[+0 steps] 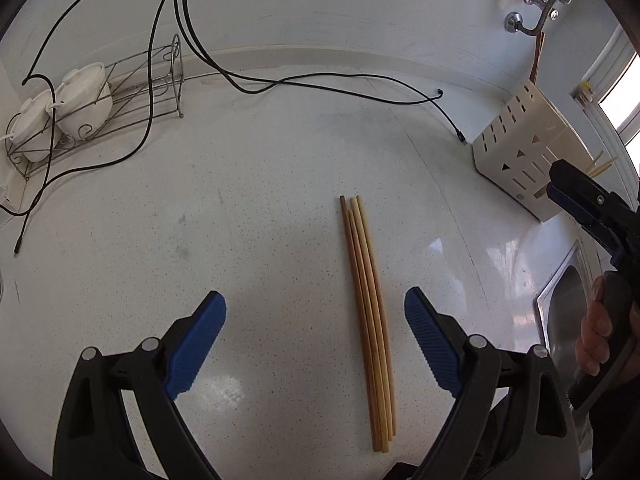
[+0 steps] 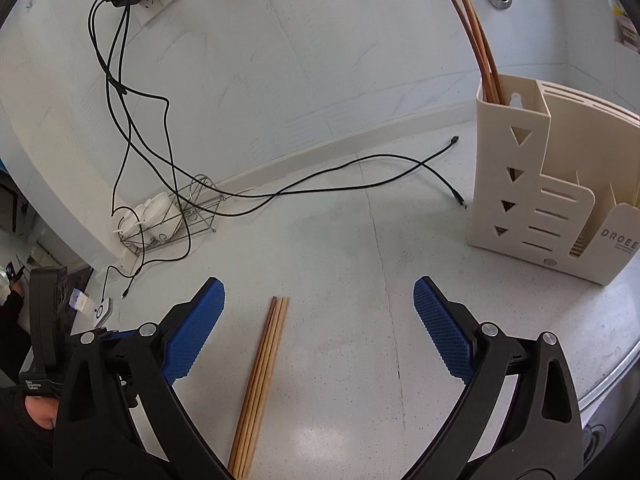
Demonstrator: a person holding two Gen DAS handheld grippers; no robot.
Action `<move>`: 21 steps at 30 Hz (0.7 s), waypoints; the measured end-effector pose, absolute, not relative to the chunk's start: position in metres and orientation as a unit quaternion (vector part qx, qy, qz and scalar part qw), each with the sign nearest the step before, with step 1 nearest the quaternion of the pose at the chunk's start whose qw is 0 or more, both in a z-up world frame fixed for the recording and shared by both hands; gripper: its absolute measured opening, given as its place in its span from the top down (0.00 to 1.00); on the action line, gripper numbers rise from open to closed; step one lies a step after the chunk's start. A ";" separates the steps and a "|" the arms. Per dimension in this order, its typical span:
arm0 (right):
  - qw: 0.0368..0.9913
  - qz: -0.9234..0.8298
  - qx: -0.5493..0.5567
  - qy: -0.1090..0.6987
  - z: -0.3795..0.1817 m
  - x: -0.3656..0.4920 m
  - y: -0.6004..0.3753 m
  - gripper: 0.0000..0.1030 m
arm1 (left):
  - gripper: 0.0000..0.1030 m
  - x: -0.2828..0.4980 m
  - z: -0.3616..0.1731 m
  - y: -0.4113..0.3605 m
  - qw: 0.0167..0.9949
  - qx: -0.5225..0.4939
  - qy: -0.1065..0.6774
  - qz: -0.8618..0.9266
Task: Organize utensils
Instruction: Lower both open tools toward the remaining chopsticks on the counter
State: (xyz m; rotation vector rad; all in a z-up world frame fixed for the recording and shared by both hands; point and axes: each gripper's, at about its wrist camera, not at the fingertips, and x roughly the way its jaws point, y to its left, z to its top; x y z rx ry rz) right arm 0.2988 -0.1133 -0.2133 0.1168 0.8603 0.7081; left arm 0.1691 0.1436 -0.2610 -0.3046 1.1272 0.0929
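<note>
Chopsticks (image 1: 368,320) bundled flat on counter, pre-grasp.
Left gripper (image 1: 316,340) and right gripper (image 2: 320,332) both spread wide, empty; holder (image 2: 520,184) stands nearby as likely destination.

Counter (image 1: 280,184) ahead of the left jaws is bare and open, wide room to pass. Bundle of chopsticks (image 1: 368,320) lies flat between the left jaws, nearer the right-side one; nothing stands around it. Black cables (image 1: 320,82) trail across the counter far ahead, along the wall. Wire rack (image 1: 132,92) with white pots (image 1: 86,98) sits far ahead-left, well apart. Cream utensil holder (image 2: 536,184) stands ahead-right of the right jaws, blocking that side; two chopsticks in holder (image 2: 476,40) stick up from its back slot. Sink (image 1: 568,312) edge bounds the right. Right gripper (image 1: 584,204) hovers near the holder.
</note>
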 end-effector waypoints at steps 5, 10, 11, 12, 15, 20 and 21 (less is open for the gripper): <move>0.843 0.337 0.042 0.417 -0.224 0.293 -0.112 0.08 | 0.13 0.169 -0.290 0.135 0.805 -0.147 0.573 0.042; 0.839 0.338 0.038 0.424 -0.228 0.292 -0.113 0.08 | 0.13 0.172 -0.311 0.124 0.786 -0.124 0.604 0.045; 0.839 0.338 0.038 0.425 -0.229 0.292 -0.113 0.08 | 0.13 0.173 -0.314 0.123 0.782 -0.122 0.609 0.047; 0.838 0.338 0.038 0.426 -0.229 0.292 -0.113 0.08 | 0.13 0.175 -0.318 0.123 0.779 -0.122 0.613 0.049; 0.838 0.338 0.037 0.427 -0.229 0.292 -0.112 0.08 | 0.13 0.177 -0.324 0.122 0.773 -0.120 0.621 0.051; 0.837 0.338 0.038 0.429 -0.230 0.292 -0.113 0.08 | 0.13 0.180 -0.334 0.118 0.766 -0.109 0.631 0.054; 0.837 0.338 0.038 0.429 -0.230 0.292 -0.113 0.08 | 0.13 0.181 -0.335 0.118 0.765 -0.107 0.633 0.056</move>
